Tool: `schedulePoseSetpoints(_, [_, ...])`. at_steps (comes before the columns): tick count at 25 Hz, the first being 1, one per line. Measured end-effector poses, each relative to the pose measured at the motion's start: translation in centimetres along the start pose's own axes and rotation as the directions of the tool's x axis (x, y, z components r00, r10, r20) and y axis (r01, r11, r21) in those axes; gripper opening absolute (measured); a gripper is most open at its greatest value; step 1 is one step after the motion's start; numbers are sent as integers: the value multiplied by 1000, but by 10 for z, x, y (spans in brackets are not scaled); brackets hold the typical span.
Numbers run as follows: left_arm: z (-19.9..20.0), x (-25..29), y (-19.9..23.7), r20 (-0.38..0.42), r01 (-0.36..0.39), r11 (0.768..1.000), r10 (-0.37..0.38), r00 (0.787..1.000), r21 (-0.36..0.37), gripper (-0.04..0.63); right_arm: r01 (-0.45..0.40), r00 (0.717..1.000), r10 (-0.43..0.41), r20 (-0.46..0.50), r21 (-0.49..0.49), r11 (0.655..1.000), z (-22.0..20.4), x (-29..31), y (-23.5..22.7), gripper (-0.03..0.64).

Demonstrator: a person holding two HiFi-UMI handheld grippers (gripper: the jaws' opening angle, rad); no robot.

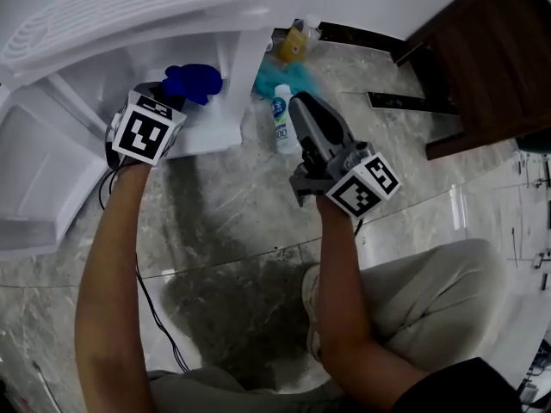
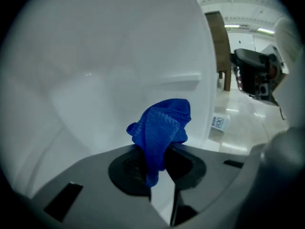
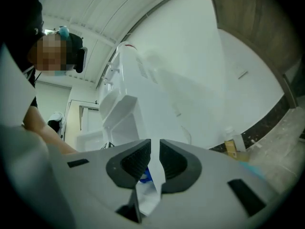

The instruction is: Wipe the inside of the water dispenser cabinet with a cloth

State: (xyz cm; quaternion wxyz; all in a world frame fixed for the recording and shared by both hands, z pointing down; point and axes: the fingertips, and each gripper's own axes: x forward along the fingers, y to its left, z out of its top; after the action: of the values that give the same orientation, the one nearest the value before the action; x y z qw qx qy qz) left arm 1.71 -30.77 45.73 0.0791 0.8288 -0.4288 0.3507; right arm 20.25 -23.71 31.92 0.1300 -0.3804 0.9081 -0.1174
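The white water dispenser stands at the upper left, its lower cabinet open toward me. My left gripper is at the cabinet opening, shut on a bunched blue cloth. In the left gripper view the cloth sticks up from between the pads, with the white cabinet wall close behind it. My right gripper hovers to the right of the cabinet, over a bottle. Its jaws stand almost together with nothing between them, pointing at the dispenser.
A white bottle with a blue cap lies on the marble floor beside the cabinet. A teal cloth and a yellow bottle lie behind it. The cabinet door hangs open at the left. Dark wooden furniture fills the upper right.
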Motion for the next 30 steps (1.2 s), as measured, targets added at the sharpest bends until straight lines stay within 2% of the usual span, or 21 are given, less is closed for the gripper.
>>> schedulePoseSetpoints(3, [6, 22, 11, -36, -38, 999, 36, 999, -29, 80, 8, 1000, -8, -18, 2, 1000, -5, -1, -9, 51])
schedulePoseSetpoints(5, [14, 37, 13, -33, -47, 997, 45, 998, -64, 80, 6, 1000, -6, -29, 10, 1000, -8, -3, -13, 51])
schedulePoseSetpoints(11, [31, 68, 19, 63, -40, 979, 54, 997, -201, 81, 23, 997, -23, -69, 1, 1000, -11, -13, -31, 51])
schedulePoseSetpoints(17, [32, 92, 25, 87, -94, 969, 116, 989, -226, 80, 32, 994, -33, -101, -12, 999, -19, -22, -41, 51])
schedulePoseSetpoints(20, [30, 98, 28, 45, -165, 959, 180, 983, -229, 80, 28, 994, -29, -109, -12, 1000, -20, -22, -38, 51])
schedulePoseSetpoints(21, [28, 99, 27, 38, -168, 960, 181, 983, -226, 80, 23, 994, -24, -110, -14, 1000, -19, -22, -37, 51])
schedulePoseSetpoints(23, [29, 99, 20, 55, -103, 976, 115, 992, -191, 73, 12, 993, -15, -113, -22, 1000, -18, -20, -35, 51])
schedulePoseSetpoints(25, [34, 89, 5, 127, 43, 990, -26, 992, -131, 71, 3, 993, -6, -117, -28, 1000, -18, -17, -32, 51])
schedulePoseSetpoints(26, [36, 80, -4, 174, 125, 987, -106, 979, -104, 71, 0, 993, -3, -115, -26, 1000, -19, -17, -30, 51])
schedulePoseSetpoints(28, [37, 62, -18, 263, 265, 962, -238, 935, -72, 71, -10, 994, 8, -113, -15, 1000, -21, -15, -25, 51])
schedulePoseSetpoints(29, [37, 57, -21, 292, 303, 951, -272, 917, -66, 71, -17, 993, 15, -117, -13, 1000, -24, -14, -22, 51])
schedulePoseSetpoints(30, [37, 55, -22, 304, 312, 947, -278, 911, -70, 71, -24, 992, 22, -127, -15, 1000, -27, -12, -19, 51])
